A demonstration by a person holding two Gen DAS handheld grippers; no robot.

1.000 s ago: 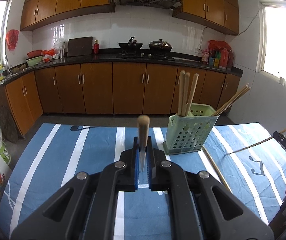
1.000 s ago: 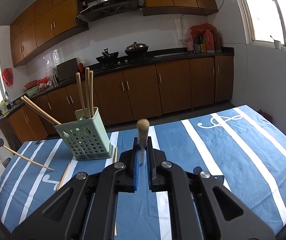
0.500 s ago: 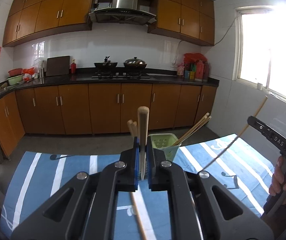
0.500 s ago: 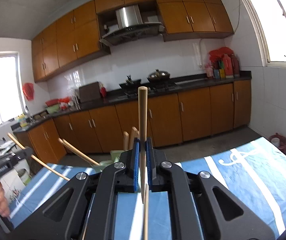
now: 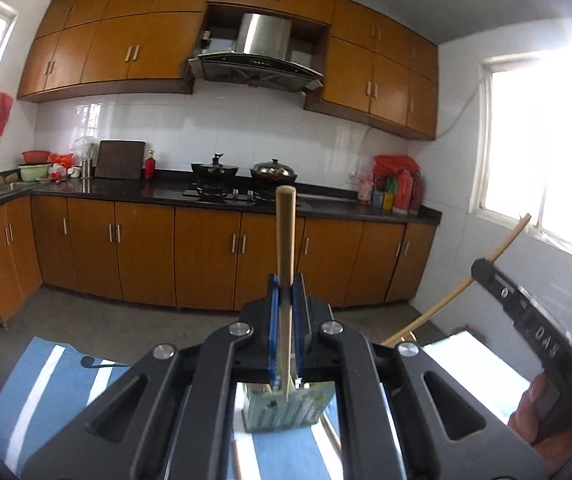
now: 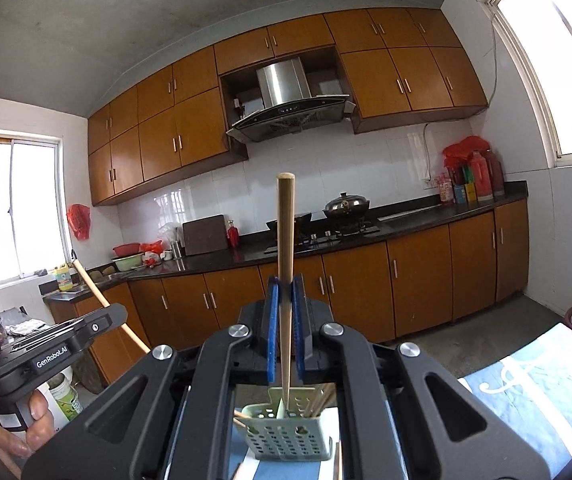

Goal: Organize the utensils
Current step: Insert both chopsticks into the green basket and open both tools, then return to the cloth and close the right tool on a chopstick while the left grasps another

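Note:
My left gripper (image 5: pixel 285 292) is shut on a wooden chopstick (image 5: pixel 285 240) that stands upright between its blue pads. Its thin tip hangs just above the green perforated utensil basket (image 5: pixel 286 410), seen below through the gripper frame. My right gripper (image 6: pixel 285 292) is shut on a second chopstick (image 6: pixel 285 240), also upright, with its tip at the mouth of the same basket (image 6: pixel 286 436). Several chopsticks stand in that basket. In the left wrist view the right gripper (image 5: pixel 482 270) shows at the right with its chopstick (image 5: pixel 446 304) slanting. In the right wrist view the left gripper (image 6: pixel 106 320) appears at the left.
The basket stands on a table with a blue and white striped cloth (image 5: pixel 54 400). Loose chopsticks (image 5: pixel 332 436) lie on the cloth beside the basket. Behind are brown kitchen cabinets (image 5: pixel 206 260) and a dark counter (image 5: pixel 166 192) with pots. A hand (image 6: pixel 34 420) holds the left tool.
Both grippers have risen and tipped up, each keeping its chopstick. The basket has slid from the middle of each view to below the gripper frames, under the chopstick tips.

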